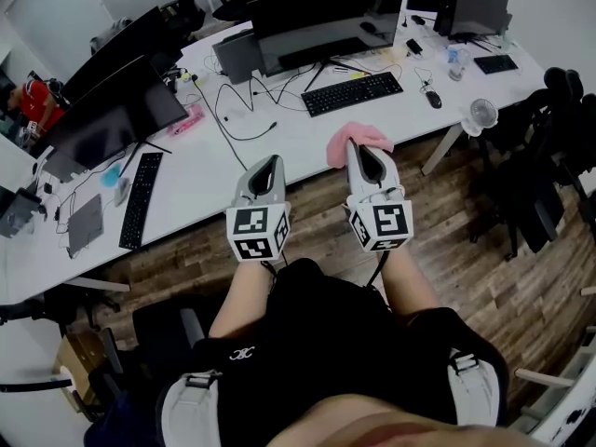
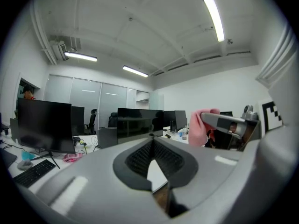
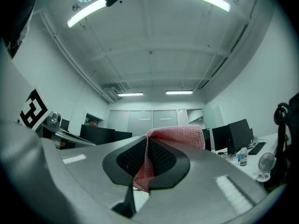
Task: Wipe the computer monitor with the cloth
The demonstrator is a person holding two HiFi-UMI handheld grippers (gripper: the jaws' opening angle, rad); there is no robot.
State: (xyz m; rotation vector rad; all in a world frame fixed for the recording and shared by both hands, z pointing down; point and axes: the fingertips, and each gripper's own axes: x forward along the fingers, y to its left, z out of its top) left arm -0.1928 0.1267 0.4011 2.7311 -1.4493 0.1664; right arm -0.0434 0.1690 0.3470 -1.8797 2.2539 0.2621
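Observation:
I hold both grippers up side by side over the front edge of a white desk (image 1: 279,147). My right gripper (image 1: 358,147) is shut on a pink knitted cloth (image 1: 361,137), which bunches over its tip; in the right gripper view the cloth (image 3: 180,135) hangs down between the pads (image 3: 161,157). My left gripper (image 1: 270,162) is shut with nothing in it, its pads (image 2: 140,157) meeting at the tip. The cloth (image 2: 202,127) and right gripper show at that view's right. A wide dark monitor (image 1: 321,21) stands at the back of the desk, well beyond both grippers, and appears again as the monitor (image 2: 138,122).
A black keyboard (image 1: 352,93), a mouse (image 1: 434,99) and loose cables lie in front of the monitor. Two more monitors (image 1: 112,119) and a keyboard (image 1: 140,198) occupy the desk's left part. A small fan (image 1: 481,115) and black chairs (image 1: 549,156) stand at the right.

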